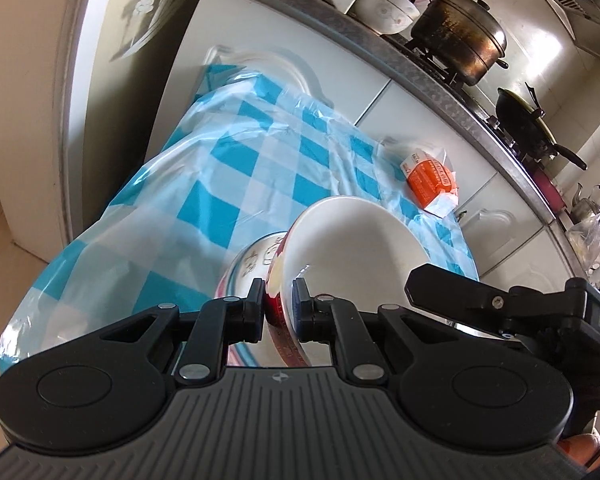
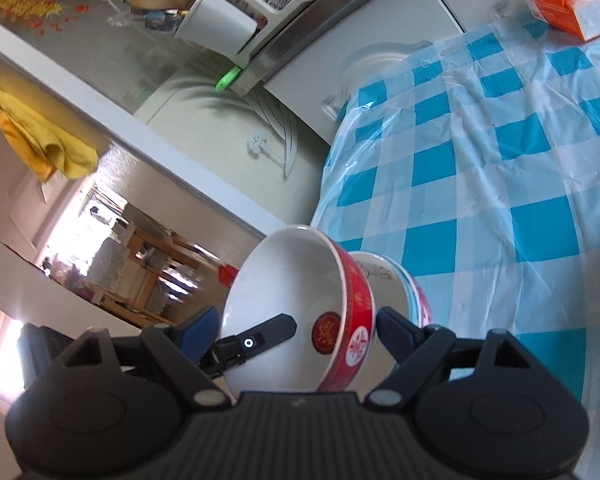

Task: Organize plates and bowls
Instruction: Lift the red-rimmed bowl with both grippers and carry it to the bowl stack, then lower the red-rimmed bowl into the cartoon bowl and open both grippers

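Sunlit kitchen: white cabinets (image 1: 420,120), steel counter (image 1: 440,80), blue-checked tablecloth (image 2: 480,160) on table.

A blue-and-white checked tablecloth (image 1: 236,168) under clear plastic covers the table. An orange-and-white packet (image 1: 430,178) lies on the cloth near its far edge, by the white cabinet doors (image 1: 420,108). Above the doors runs a metal-edged counter (image 1: 452,92). A blackened steel pot (image 1: 460,40) with its lid on sits on a burner. A black pan (image 1: 528,124) sits on the next burner. A kettle (image 1: 586,204) stands farther along the counter. In the right wrist view, a white cup (image 2: 216,24) stands on the counter end. A yellow cloth (image 2: 36,136) hangs at the left. A fridge door (image 2: 228,128) with a flower print stands beside the table.
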A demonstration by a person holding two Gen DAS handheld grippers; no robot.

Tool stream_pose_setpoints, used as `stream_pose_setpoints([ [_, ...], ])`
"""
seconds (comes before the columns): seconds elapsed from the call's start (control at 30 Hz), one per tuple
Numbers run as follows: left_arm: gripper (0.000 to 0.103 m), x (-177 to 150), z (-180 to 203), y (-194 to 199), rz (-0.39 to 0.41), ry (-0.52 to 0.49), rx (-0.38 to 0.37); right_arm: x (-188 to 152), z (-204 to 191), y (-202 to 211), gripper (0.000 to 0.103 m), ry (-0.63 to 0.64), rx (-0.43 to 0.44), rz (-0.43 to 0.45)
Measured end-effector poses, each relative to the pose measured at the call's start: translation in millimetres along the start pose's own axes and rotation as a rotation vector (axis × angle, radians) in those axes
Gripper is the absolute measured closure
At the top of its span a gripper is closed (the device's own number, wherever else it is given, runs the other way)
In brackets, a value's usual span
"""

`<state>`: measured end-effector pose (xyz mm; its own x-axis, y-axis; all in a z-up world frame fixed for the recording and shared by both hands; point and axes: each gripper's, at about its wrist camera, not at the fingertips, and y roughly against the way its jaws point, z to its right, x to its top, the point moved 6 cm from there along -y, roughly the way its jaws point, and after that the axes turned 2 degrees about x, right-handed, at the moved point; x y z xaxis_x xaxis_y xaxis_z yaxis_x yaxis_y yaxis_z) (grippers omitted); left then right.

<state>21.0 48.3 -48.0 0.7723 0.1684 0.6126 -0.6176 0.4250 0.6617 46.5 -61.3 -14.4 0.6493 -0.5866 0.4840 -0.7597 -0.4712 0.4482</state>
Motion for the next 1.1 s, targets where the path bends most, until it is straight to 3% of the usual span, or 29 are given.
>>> stream_pose_setpoints([
  [0.2, 0.091, -3, -6, -1, 0.003, -0.008, -0.003, -5, -6, -6, 0.016, 0.066, -0.058, -0.001],
  [0.47, 0.075, -5, -1, -2, 0.027, -0.040, 0.002, -2, -4, -1, 0.012, 0.115, -0.095, 0.031],
  [0.73, 0.066, -3, -2, -1, 0.050, -0.067, 0.000, -3, 8, 2, 0.012, 0.060, -0.058, 0.046],
  [1.1, 0.066, -2, -2, -4, 0.047, -0.060, -0.028, 8, 31, 7, 0.006, -0.053, 0.036, 0.090],
])
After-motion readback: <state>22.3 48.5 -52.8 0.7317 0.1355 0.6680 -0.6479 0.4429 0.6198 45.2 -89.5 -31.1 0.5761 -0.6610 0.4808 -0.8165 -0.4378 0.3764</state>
